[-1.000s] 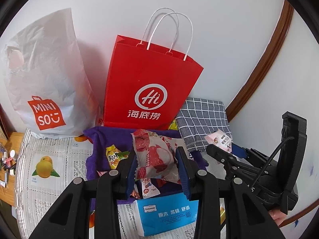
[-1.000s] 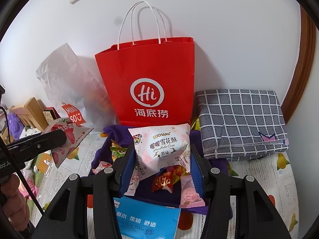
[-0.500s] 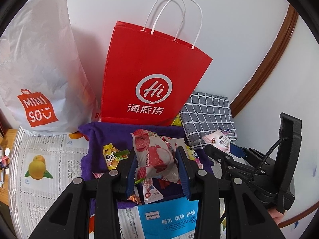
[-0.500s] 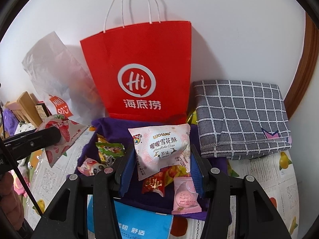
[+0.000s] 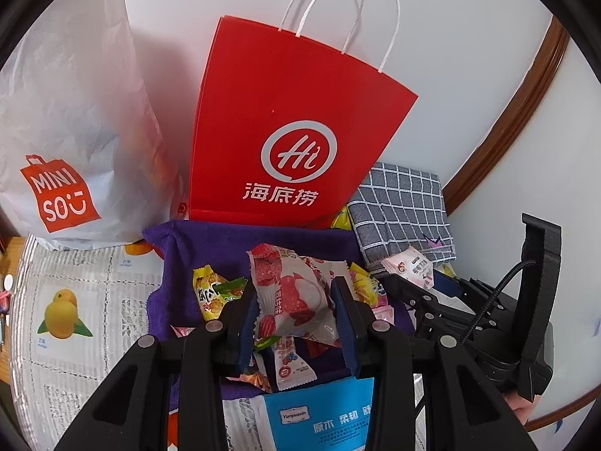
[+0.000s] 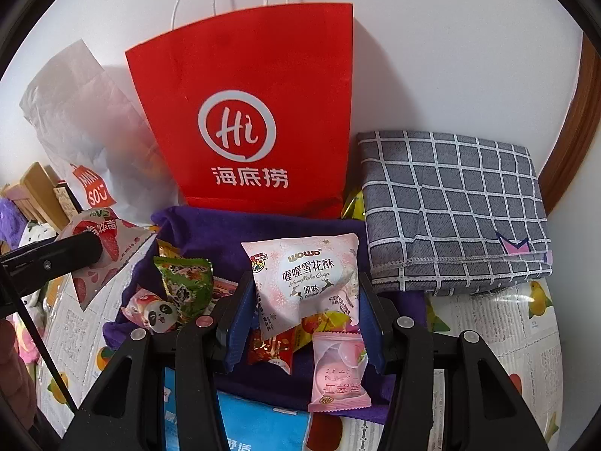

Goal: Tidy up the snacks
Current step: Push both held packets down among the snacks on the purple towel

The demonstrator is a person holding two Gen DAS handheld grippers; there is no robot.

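My left gripper point(image 5: 295, 300) is shut on a red-and-white strawberry snack packet point(image 5: 293, 297) and holds it above a purple cloth point(image 5: 233, 248) strewn with several wrapped snacks. My right gripper point(image 6: 304, 300) is shut on a pink WOWO snowflake crisp packet point(image 6: 306, 282) above the same cloth point(image 6: 233, 236). A red Hi paper bag point(image 5: 296, 127) stands upright against the wall behind the cloth; it also shows in the right wrist view point(image 6: 248, 112). The right gripper with its pink packet shows in the left wrist view point(image 5: 409, 267). The left gripper's strawberry packet shows in the right wrist view point(image 6: 105, 240).
A white Miniso plastic bag point(image 5: 71, 143) stands left of the red bag. A folded grey checked cloth point(image 6: 454, 210) lies at the right. A blue tissue pack point(image 5: 323, 417) lies at the near edge. The table wears a fruit-print cover point(image 5: 64, 312). A white wall is behind.
Both grippers have moved forward towards the red bag, which looms larger now. Both still hold their packets.
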